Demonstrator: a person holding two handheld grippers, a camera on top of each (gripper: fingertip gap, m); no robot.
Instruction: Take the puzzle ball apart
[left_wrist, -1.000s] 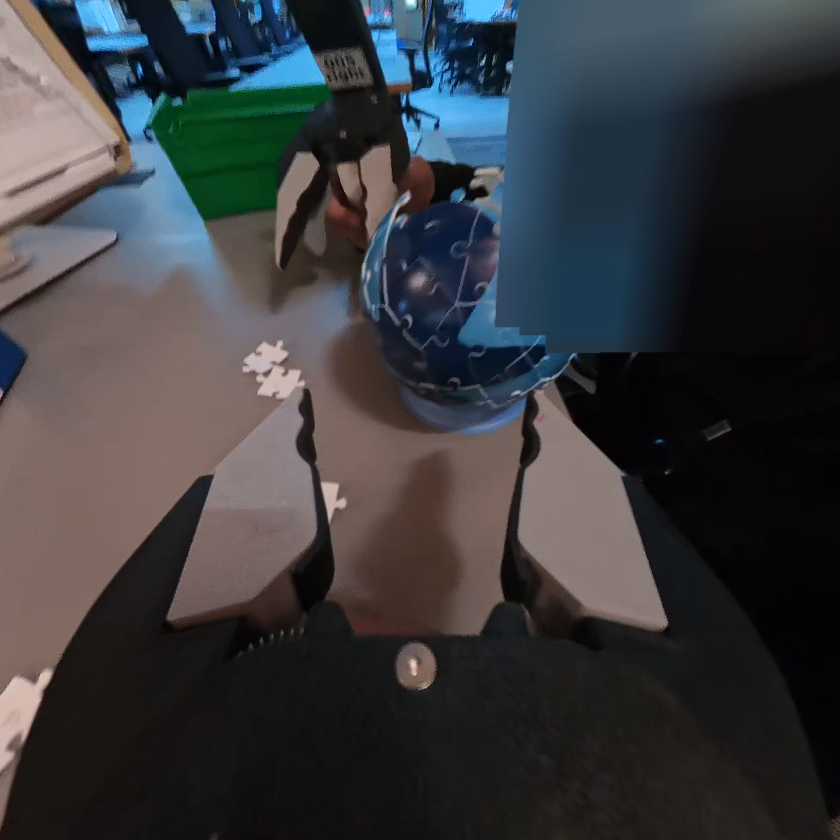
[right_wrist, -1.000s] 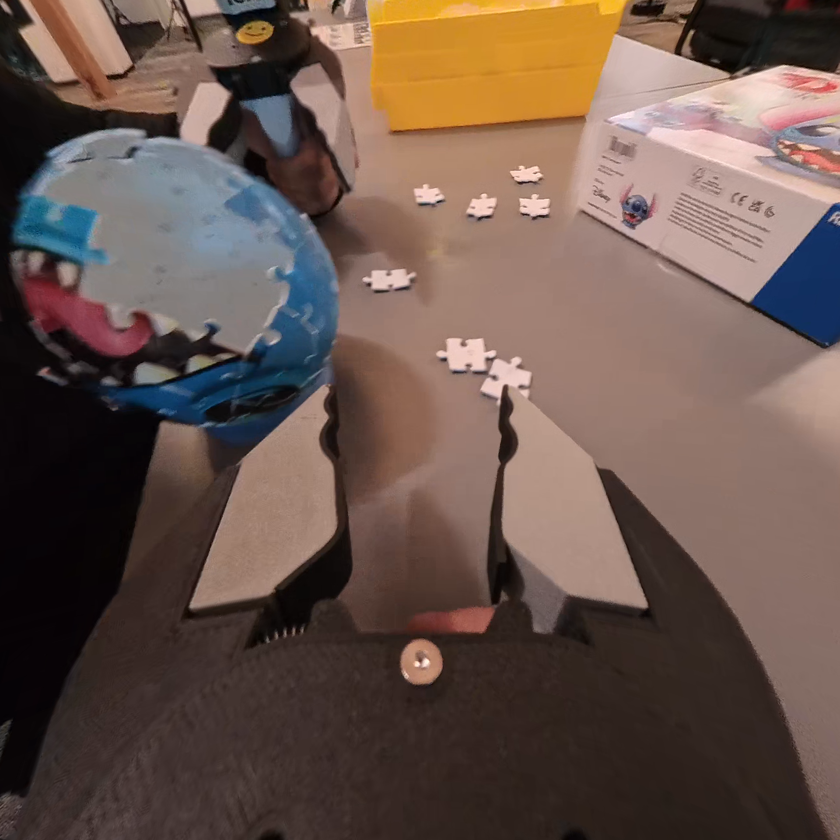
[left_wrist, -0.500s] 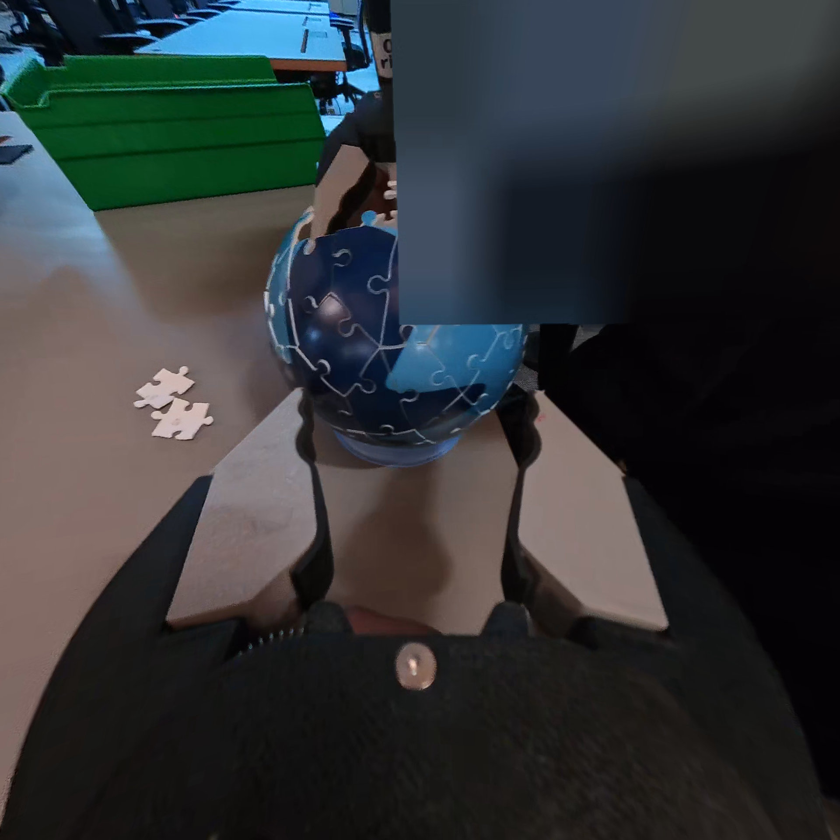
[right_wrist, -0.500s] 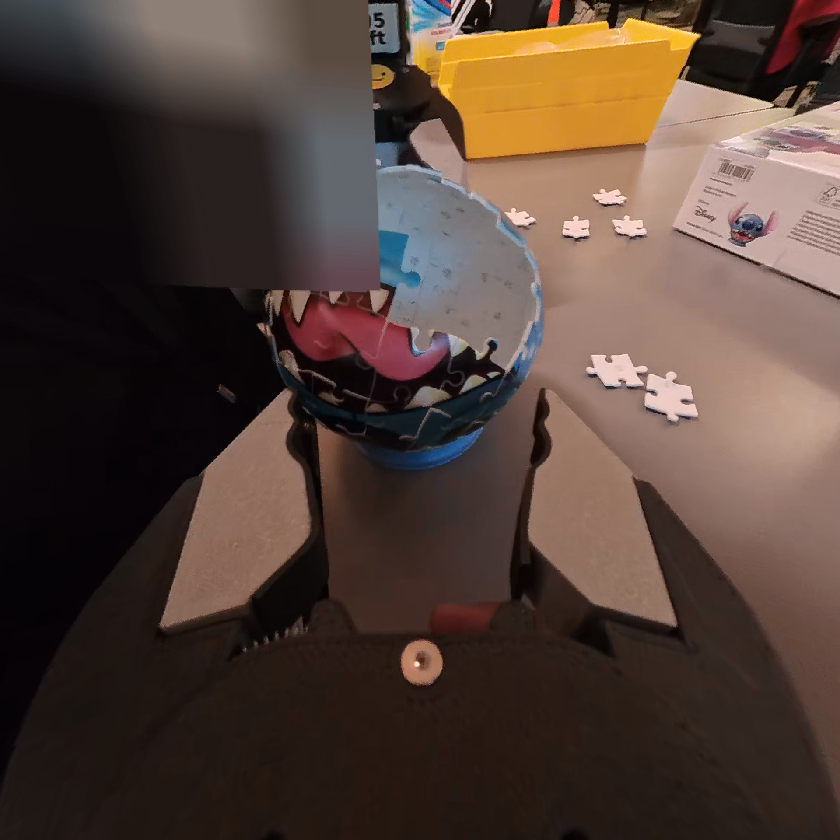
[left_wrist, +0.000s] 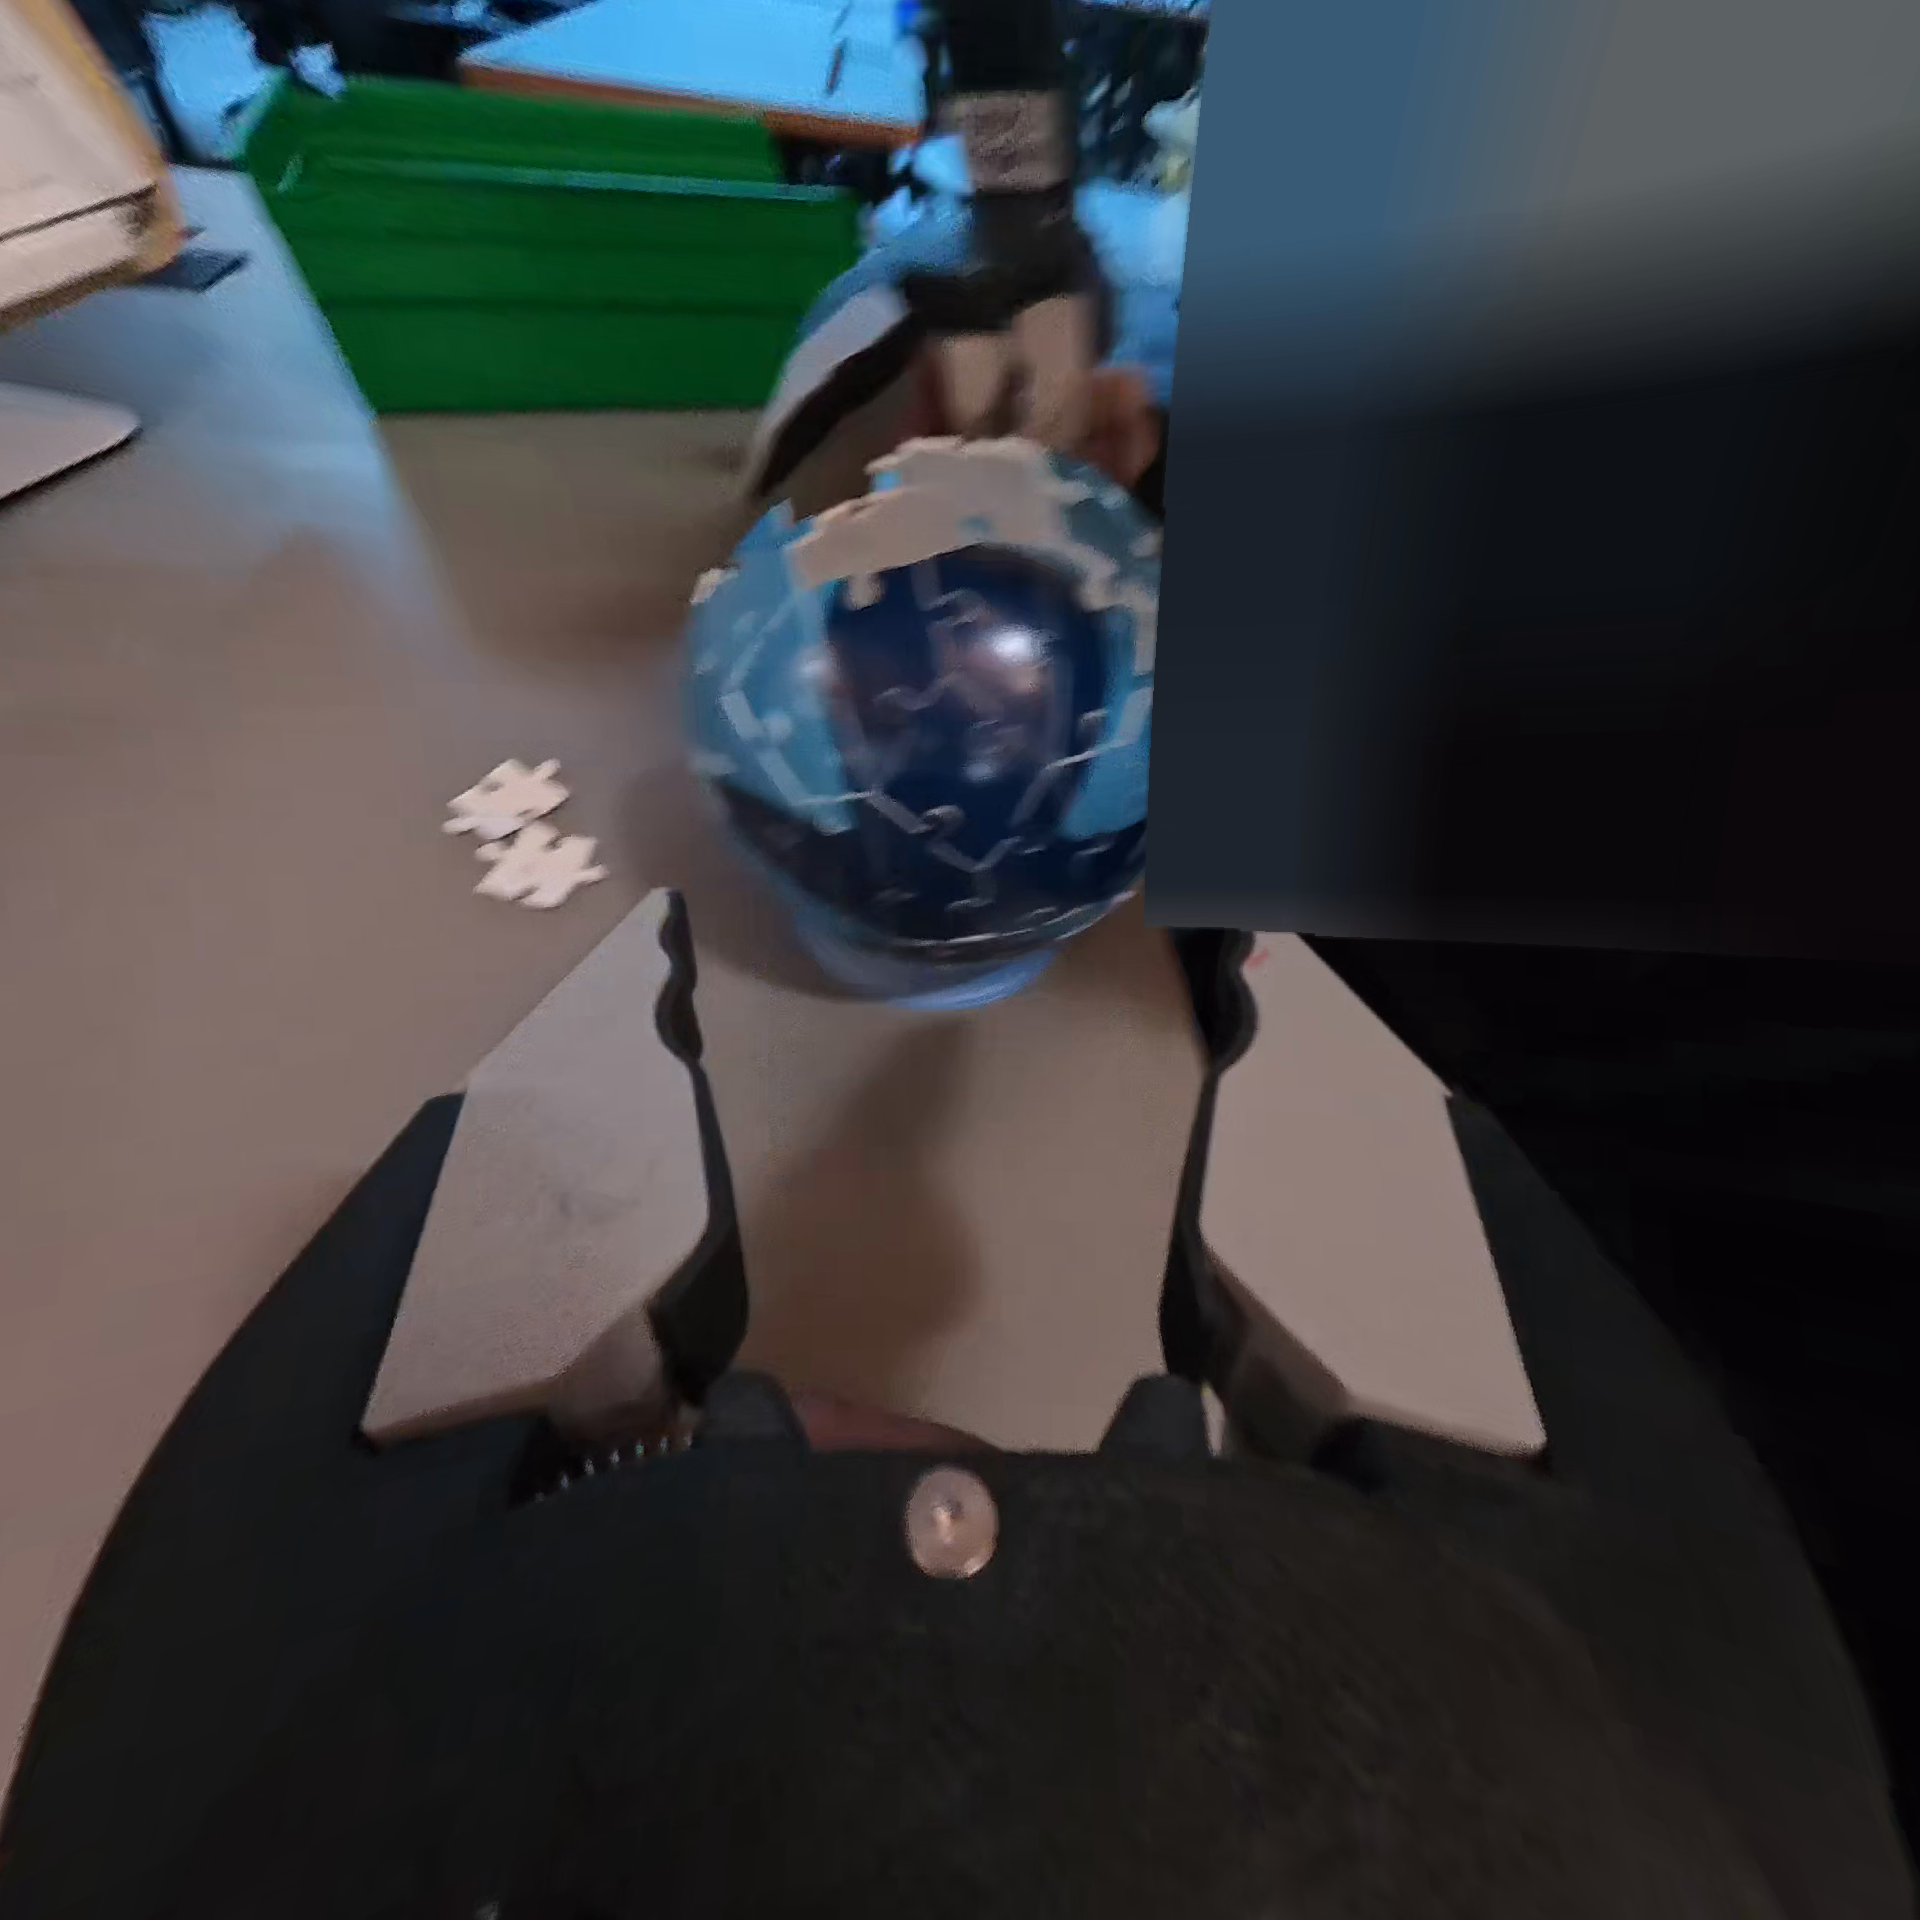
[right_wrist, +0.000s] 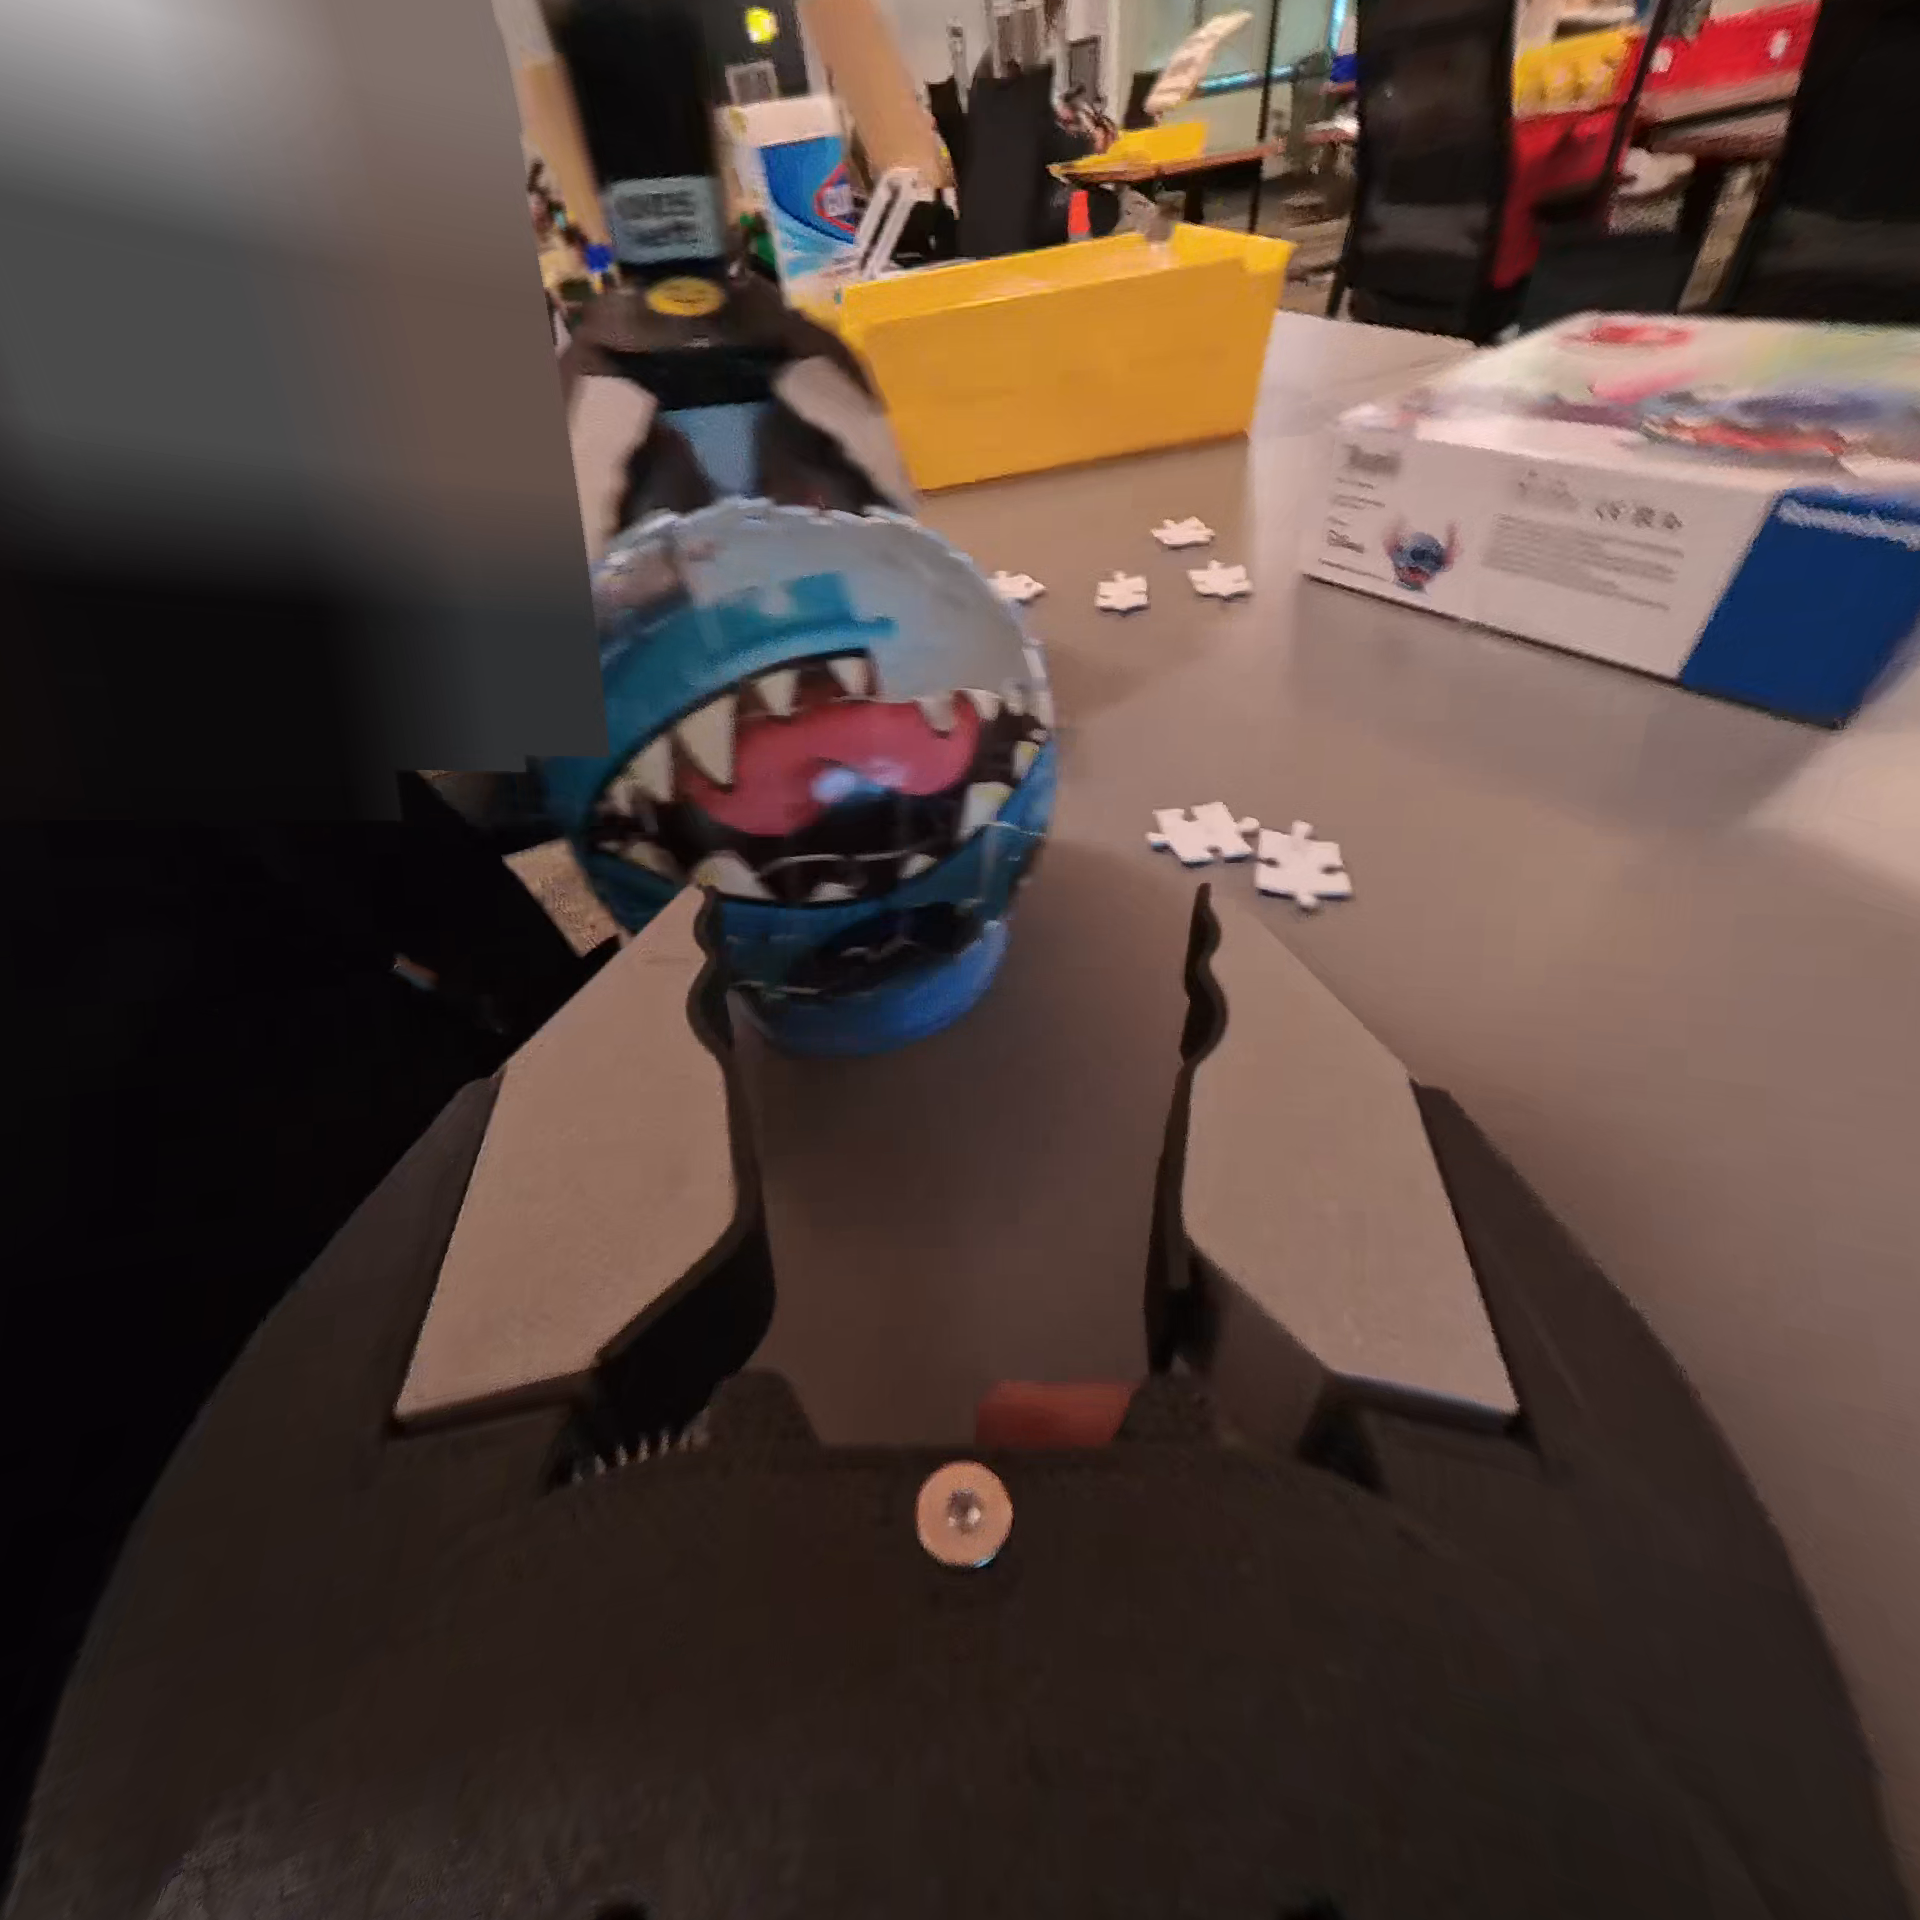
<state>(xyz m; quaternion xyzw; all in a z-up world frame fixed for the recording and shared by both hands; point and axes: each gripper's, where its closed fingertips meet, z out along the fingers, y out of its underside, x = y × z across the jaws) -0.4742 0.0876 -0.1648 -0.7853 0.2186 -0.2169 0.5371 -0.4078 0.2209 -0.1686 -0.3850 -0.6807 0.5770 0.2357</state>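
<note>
While both sets of jaws are held apart and empty, the puzzle ball (right_wrist: 821, 769) is found just ahead of the right gripper (right_wrist: 951, 925), offset toward its left finger. The ball is seated on its base, open rim upward, farther from the left gripper (left_wrist: 951, 961).

One puzzle ball (right_wrist: 831, 748) stands on the surface (right_wrist: 1455, 935), its top open. Loose white puzzle pieces (right_wrist: 1247, 842) number six, perhaps: two joined with a third touching just right of the ball, and three or four blurred ones beyond it. One yellow bin (right_wrist: 1060, 364), one printed box (right_wrist: 1621, 520), one green bin (left_wrist: 561, 281). Two tongs: left tongs (left_wrist: 940, 997), right tongs (right_wrist: 951, 987).
</note>
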